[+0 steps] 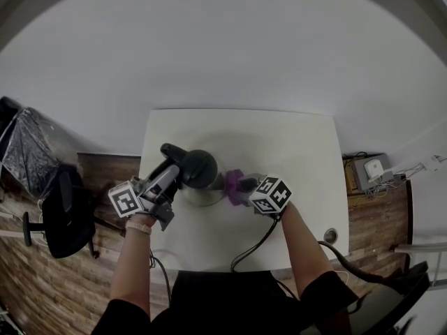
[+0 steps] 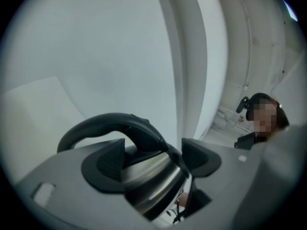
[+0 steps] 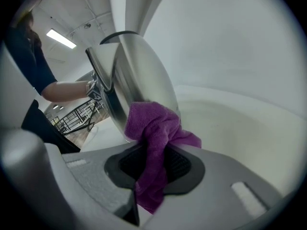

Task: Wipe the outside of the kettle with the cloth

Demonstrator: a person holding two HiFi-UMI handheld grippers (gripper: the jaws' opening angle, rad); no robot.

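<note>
A steel kettle [image 1: 199, 169] with a black lid and handle sits mid-table on the white table [image 1: 279, 145]. My left gripper [image 1: 176, 175] grips it from the left. In the left gripper view the pads [image 2: 108, 164] clamp the kettle [image 2: 153, 186] near the base of its curved black handle [image 2: 115, 126]. My right gripper [image 1: 244, 185] is shut on a purple cloth [image 1: 234, 185]. In the right gripper view the cloth [image 3: 153, 128] bunches out of the gripper [image 3: 153, 162] and presses against the tilted kettle's shiny lower side [image 3: 139, 75].
A black chair [image 1: 63, 215] stands on the wooden floor to the left. A power box [image 1: 370, 169] lies on the floor to the right. A cable hole [image 1: 330, 235] is near the table's front right corner. A person [image 2: 261, 114] sits in the background.
</note>
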